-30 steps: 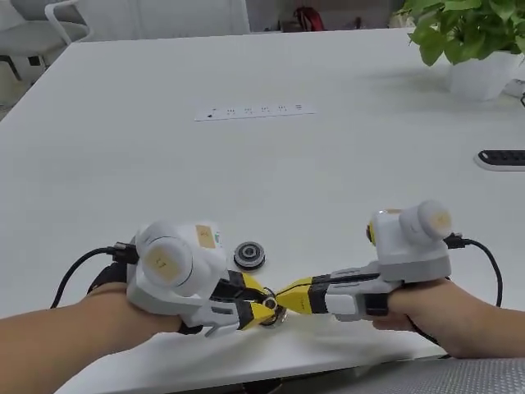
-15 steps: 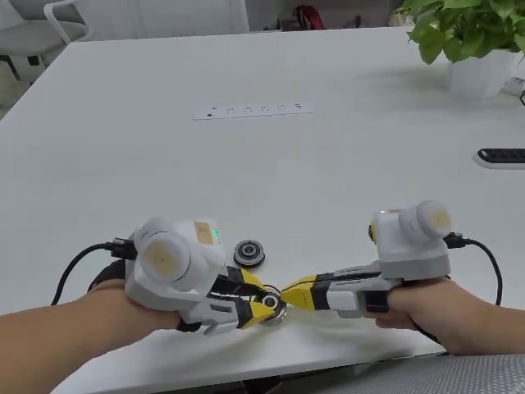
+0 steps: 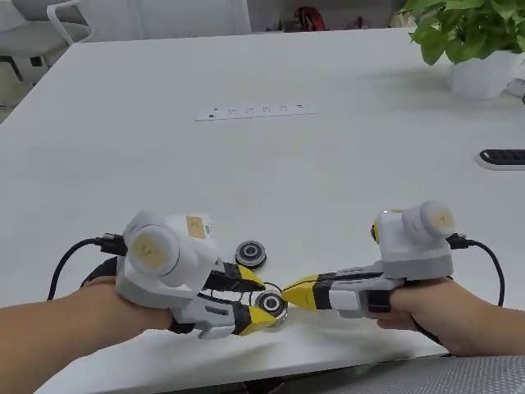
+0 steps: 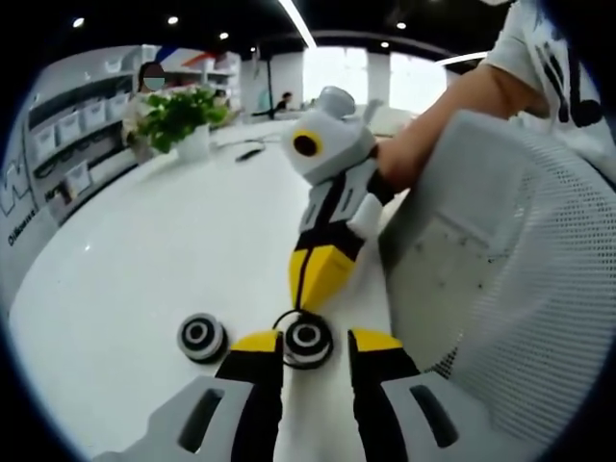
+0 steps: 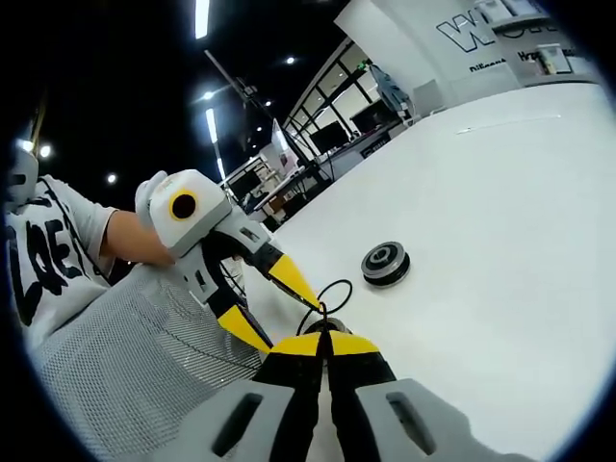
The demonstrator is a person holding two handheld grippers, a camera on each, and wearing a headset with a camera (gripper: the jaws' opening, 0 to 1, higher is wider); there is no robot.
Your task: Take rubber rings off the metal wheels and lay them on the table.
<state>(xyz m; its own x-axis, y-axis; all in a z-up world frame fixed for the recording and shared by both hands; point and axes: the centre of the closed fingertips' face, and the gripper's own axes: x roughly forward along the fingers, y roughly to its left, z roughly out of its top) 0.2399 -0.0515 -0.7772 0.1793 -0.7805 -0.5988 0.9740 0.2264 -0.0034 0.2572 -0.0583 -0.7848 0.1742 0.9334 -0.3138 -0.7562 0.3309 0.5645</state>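
- Your left claw [image 3: 267, 302] sits at the near edge of the tabletop [image 3: 328, 180], clamped on a small metal wheel [image 3: 271, 306]
- In the left gripper view that wheel [image 4: 308, 342] stands between the two yellow tips of the left claw [image 4: 313, 342], its round face turned to the camera
- Your right claw [image 3: 289, 295] comes in from the right and meets the wheel tip to tip with the left one
- In the right gripper view the right claw [image 5: 327, 339] has its yellow tips pressed together, pinching a thin black rubber ring [image 5: 337, 282]
- The ring stands up from those tips as a loose loop, partly pulled away from the wheel; you cannot tell from these views whether it is fully free
- In the left gripper view the right claw [image 4: 306, 303] points down at the wheel from above, its tip just touching the rim
- A second wheel [image 3: 250, 254] lies flat on the tabletop just beyond the two claws, apart from both
- It shows to the left of your left claw in the left gripper view [image 4: 202, 339] and off to the right in the right gripper view [image 5: 386, 263]
- Further back, mid tabletop, lies a flat socket strip [image 3: 256, 111]
- A potted plant [image 3: 467, 41] stands at the far right corner
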